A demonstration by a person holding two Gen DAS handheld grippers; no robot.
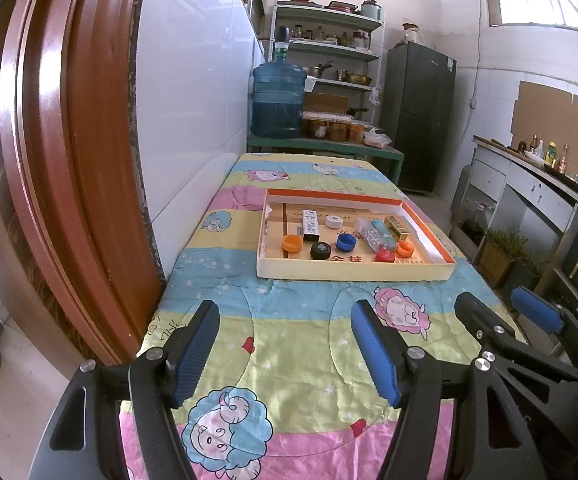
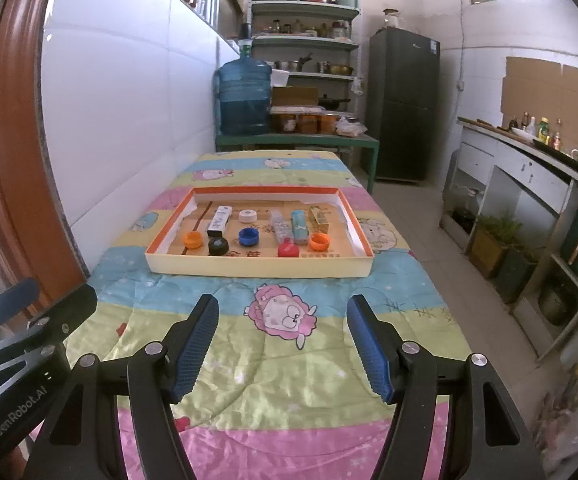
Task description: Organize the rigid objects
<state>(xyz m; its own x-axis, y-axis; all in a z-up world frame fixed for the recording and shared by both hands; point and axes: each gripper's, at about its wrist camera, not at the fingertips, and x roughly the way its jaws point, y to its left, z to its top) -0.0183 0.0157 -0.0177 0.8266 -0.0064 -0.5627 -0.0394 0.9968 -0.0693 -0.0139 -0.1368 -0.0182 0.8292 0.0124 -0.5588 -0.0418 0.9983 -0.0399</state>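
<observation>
Clearly, both claws were spread wide and held nothing: the left claw (image 1: 285, 344) hovered over the tabletop covered by a cartoon-sheep quilt in pink, yellow and blue stripes (image 1: 289, 340), its blue ribbed pads (image 1: 197, 344) well apart and touching neither cloth nor object, and the right claw (image 2: 283, 340) hung beside it in the same manner, blue pads (image 2: 369, 344) parted over the same quilt. From the left wrist view the right claw appeared at the right edge as a black frame with one blue pad. Farther along the tabletop, apart from both claws, lay the shallow cardboard tray with an orange rim and cream outer wall (image 2: 257, 270). Inside it the rigid objects rested in two loose rows: an orange bottle cap (image 2: 193, 239) at the left, a black round cap (image 2: 218, 247) just beside it, a blue bottle cap (image 2: 248, 237), a red cap (image 2: 287, 249) and a second orange cap (image 2: 320, 242) toward the right. Behind them lay a white rectangular box with a black end (image 2: 219, 221), a small white round cap (image 2: 247, 216), a clear speckled oblong case (image 2: 278, 224), a light-blue oblong case (image 2: 299, 226) and a gold rectangular box (image 2: 318, 218). Beyond the tabletop stood a large blue water jug (image 2: 245, 98) on a green bench.
</observation>
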